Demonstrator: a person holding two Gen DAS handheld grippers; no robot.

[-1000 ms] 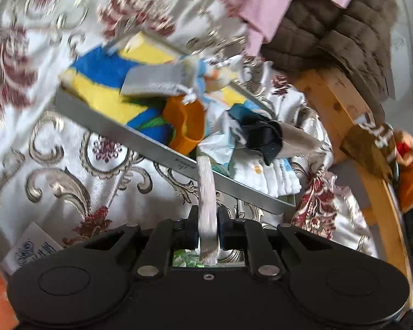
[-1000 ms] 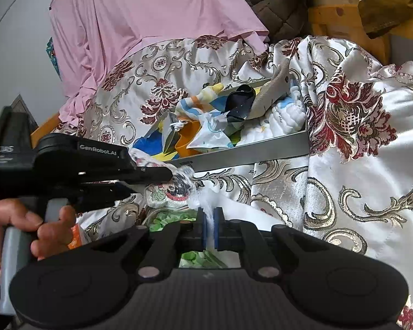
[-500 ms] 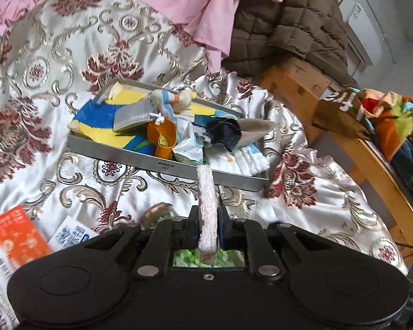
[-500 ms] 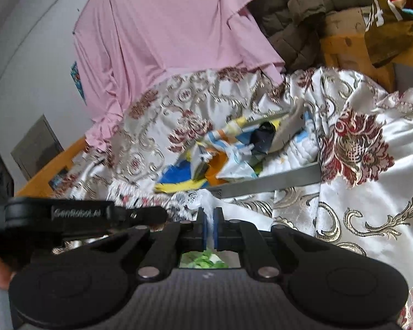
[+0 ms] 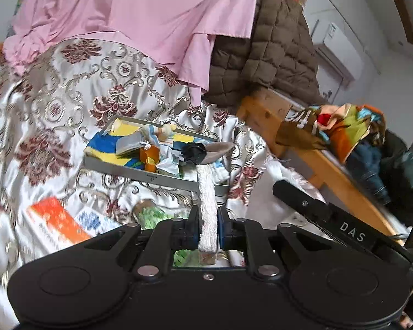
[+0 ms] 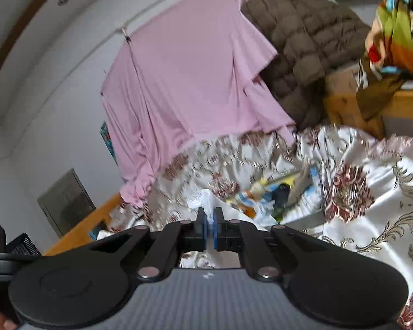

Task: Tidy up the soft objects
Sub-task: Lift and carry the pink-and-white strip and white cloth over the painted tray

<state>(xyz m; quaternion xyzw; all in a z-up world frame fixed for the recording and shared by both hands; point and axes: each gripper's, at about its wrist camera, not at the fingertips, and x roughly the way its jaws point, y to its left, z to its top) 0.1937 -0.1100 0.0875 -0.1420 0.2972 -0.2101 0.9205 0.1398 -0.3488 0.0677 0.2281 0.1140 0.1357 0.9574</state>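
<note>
While the left gripper [image 5: 208, 229] is clamping a white terry cloth strip [image 5: 206, 200] between its closed jaws, the strip is standing up and forward out of the pads, its far end reaching toward the near rim of the metal tray [image 5: 151, 177]. The right gripper [image 6: 209, 229] is pinching a thin piece of clear, crinkled plastic [image 6: 203, 199], its jaws nearly together with only that film between them; whether this film belongs to a bag around the cloth cannot be told. Just beyond the left gripper, a green-patterned item [image 5: 151, 214] and an orange packet [image 5: 55, 222] are lying on the patterned satin bedspread [image 5: 55, 104]. Farther out, the tray is resting on the bedspread and is holding a jumble of soft items: a blue and yellow cloth [image 5: 107, 145], an orange piece [image 5: 148, 156] and a black piece [image 5: 195, 151]. Behind the tray, a pink sheet [image 5: 140, 19] is hanging and a brown quilted jacket [image 5: 264, 52] is draped over a wooden frame [image 5: 264, 115]. The step in hand appears to be carrying the strip toward the tray, with placement not yet done. The next move probably calls for advancing the left gripper over the tray, lowering the strip onto an unoccupied part of the pile, and only then parting the jaws, so that the strip is landing inside the rim.
</note>
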